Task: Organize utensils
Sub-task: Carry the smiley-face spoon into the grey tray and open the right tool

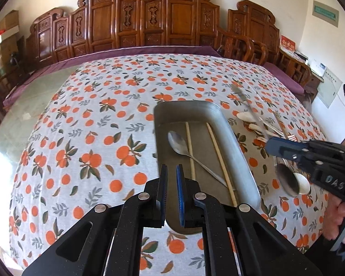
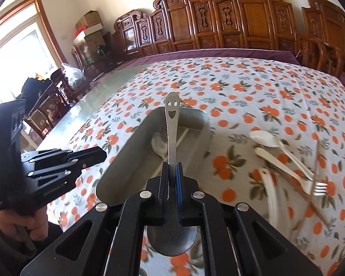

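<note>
A metal tray (image 1: pixel 230 133) lies on the orange-print tablecloth and holds a metal spoon (image 1: pixel 179 143) and two wooden chopsticks (image 1: pixel 191 147). My left gripper (image 1: pixel 171 172) hovers over the tray's near end, its jaws nearly closed with a narrow gap and nothing between them. My right gripper (image 2: pixel 171 170) is shut on a smiley-face metal spoon (image 2: pixel 171 124), handle pointing forward over the tray (image 2: pixel 126 161), bowl hanging behind the fingers. In the left wrist view the right gripper (image 1: pixel 270 146) is right of the tray, with that spoon's bowl (image 1: pixel 287 180) below it.
A pile of white plastic spoons (image 2: pixel 269 139), a white plastic fork (image 2: pixel 315 187) and wooden chopsticks (image 2: pixel 315 168) lies on the cloth right of the tray. Carved wooden chairs line the table's far side. Bare glass tabletop (image 2: pixel 99 96) lies left of the cloth.
</note>
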`<state>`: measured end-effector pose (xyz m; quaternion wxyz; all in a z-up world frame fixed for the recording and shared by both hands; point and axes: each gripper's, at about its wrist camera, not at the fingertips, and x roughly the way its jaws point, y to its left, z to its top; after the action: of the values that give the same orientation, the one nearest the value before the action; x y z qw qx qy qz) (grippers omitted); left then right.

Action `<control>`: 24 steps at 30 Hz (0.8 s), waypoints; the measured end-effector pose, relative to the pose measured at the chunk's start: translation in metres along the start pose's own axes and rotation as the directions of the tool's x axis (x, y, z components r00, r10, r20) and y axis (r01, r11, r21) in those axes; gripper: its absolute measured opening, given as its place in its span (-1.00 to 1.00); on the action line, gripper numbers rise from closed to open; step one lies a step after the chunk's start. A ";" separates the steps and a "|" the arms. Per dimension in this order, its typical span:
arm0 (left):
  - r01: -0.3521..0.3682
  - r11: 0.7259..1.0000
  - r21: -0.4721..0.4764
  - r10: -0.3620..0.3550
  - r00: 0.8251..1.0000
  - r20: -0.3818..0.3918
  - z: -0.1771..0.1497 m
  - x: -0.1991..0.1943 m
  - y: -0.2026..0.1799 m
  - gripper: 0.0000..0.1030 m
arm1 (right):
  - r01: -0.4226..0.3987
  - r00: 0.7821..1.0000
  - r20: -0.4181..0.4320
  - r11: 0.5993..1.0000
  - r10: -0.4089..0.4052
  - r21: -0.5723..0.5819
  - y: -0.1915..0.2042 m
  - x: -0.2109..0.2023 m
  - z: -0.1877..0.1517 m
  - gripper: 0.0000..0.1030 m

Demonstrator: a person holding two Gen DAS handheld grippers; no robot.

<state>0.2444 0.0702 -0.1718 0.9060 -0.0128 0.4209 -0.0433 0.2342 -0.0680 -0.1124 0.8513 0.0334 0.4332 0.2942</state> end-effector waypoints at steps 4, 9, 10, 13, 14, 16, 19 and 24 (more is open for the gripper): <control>-0.008 1.000 -0.022 0.008 1.000 0.010 0.002 -0.003 0.010 -0.87 | 0.007 1.000 -0.017 1.000 -0.007 -0.017 0.017 0.023 0.006 -0.86; -0.014 0.999 -0.038 0.014 1.000 0.013 0.003 -0.004 0.018 -0.87 | 0.025 0.999 -0.041 0.998 -0.028 -0.062 0.036 0.046 0.007 -0.86; -0.015 0.999 -0.040 0.015 1.000 0.013 0.003 -0.003 0.019 -0.87 | 0.029 0.998 -0.047 0.997 -0.032 -0.068 0.038 0.050 0.007 -0.86; -0.016 0.999 -0.048 0.017 1.000 0.016 0.003 -0.004 0.022 -0.87 | 0.047 0.996 -0.074 0.995 -0.054 -0.092 0.043 0.064 0.004 -0.86; -0.016 0.999 -0.049 0.017 1.000 0.016 0.003 -0.005 0.022 -0.87 | 0.052 0.995 -0.080 0.994 -0.060 -0.099 0.043 0.066 0.003 -0.86; -0.016 0.999 -0.052 0.017 1.000 0.016 0.003 -0.005 0.023 -0.87 | 0.060 0.993 -0.093 0.992 -0.070 -0.112 0.046 0.071 -0.001 -0.86; -0.016 0.998 -0.053 0.017 1.000 0.018 0.003 -0.005 0.024 -0.87 | 0.070 0.990 -0.109 0.989 -0.085 -0.130 0.048 0.077 -0.005 -0.86; -0.018 0.998 -0.052 0.018 1.000 0.015 0.003 -0.005 0.024 -0.87 | 0.074 0.989 -0.119 0.987 -0.091 -0.144 0.049 0.080 -0.009 -0.86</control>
<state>0.2455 0.0940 -0.1673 0.9090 -0.0329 0.4149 -0.0241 0.2403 0.0128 -0.1599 0.8340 -0.0624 0.4654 0.2897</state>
